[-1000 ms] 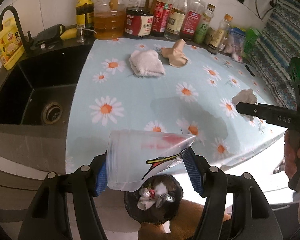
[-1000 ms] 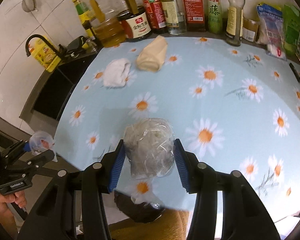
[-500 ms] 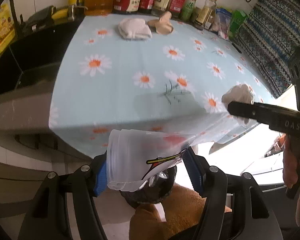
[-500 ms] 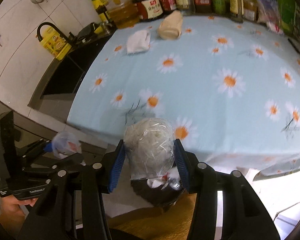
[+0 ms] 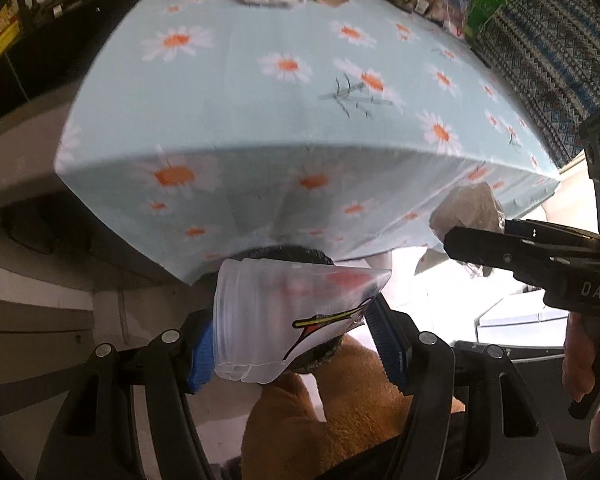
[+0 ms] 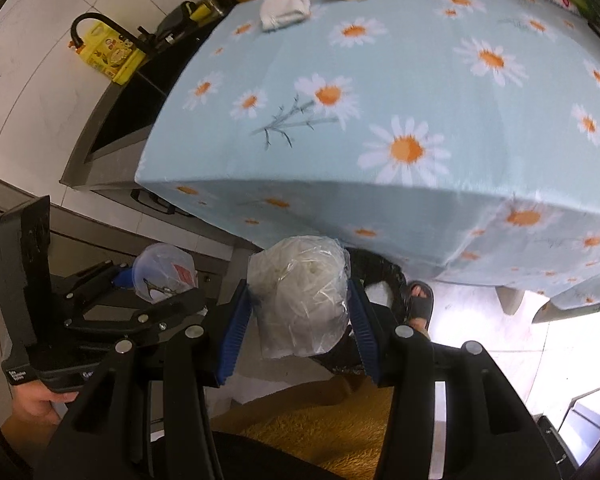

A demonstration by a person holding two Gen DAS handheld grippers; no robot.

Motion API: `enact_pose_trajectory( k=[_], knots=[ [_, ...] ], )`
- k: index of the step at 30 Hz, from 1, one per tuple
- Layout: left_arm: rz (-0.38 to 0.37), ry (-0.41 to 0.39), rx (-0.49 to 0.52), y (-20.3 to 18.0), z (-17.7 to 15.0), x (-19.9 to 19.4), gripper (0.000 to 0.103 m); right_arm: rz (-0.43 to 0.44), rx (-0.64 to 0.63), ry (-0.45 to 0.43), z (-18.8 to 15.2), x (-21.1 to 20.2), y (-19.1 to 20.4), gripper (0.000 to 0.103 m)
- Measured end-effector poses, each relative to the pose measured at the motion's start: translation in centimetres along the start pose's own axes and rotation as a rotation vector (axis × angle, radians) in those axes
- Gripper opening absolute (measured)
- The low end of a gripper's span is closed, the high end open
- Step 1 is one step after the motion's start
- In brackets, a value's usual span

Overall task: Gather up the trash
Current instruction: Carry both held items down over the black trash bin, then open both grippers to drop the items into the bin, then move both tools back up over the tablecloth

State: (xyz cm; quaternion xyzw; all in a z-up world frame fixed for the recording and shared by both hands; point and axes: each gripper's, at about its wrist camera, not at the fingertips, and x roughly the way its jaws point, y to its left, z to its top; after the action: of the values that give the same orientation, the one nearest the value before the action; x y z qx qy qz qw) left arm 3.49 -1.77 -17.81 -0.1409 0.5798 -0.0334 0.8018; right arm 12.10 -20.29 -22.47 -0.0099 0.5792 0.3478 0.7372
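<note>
Daisy-print light-blue tablecloth (image 6: 420, 80) covers the table; two bundles remain at its far end. Black-lined trash bin (image 6: 384, 276) sits on the floor below the near edge, mostly hidden. Right gripper (image 6: 300, 320) is clenched on a clear plastic bag of white shreds (image 6: 300, 296); left gripper (image 5: 292, 340) is clenched on a crumpled clear plastic cup (image 5: 284, 312) — both off the table, just above the bin. Advice: centre each item over the opening before letting go. Legible writing: "DAS" on the right tool — the cup's red label is unreadable.
</note>
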Motion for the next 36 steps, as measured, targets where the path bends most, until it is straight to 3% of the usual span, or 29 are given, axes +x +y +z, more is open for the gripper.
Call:
enact_pose_trajectory(
  k=[9,20,22,24,25,36],
  knots=[
    [-0.009,0.094,-0.01,-0.1,-1.3,2.9,0.064,0.017,0.033,0.052,-0.9,2.1,-0.9,0.05],
    [-0.001,0.127,-0.008,-0.4,-1.7,4.1,0.064,0.035,0.034,0.061,-0.2,2.8,-1.2,0.05],
    [0.002,0.139,-0.015,-0.4,-1.6,4.4,0.065,0.05,0.039,0.067,0.0,2.8,-1.3,0.053],
    [0.012,0.143,-0.022,-0.3,-1.5,4.6,0.074,0.062,0.046,0.065,0.1,2.7,-1.2,0.069],
    [0.012,0.143,-0.026,-0.3,-1.4,4.7,0.078,0.068,0.051,0.06,0.3,2.6,-1.3,0.07],
    [0.023,0.139,-0.041,0.3,-1.4,4.4,0.078,0.065,0.071,0.047,0.8,2.3,-1.5,0.07]
  ],
)
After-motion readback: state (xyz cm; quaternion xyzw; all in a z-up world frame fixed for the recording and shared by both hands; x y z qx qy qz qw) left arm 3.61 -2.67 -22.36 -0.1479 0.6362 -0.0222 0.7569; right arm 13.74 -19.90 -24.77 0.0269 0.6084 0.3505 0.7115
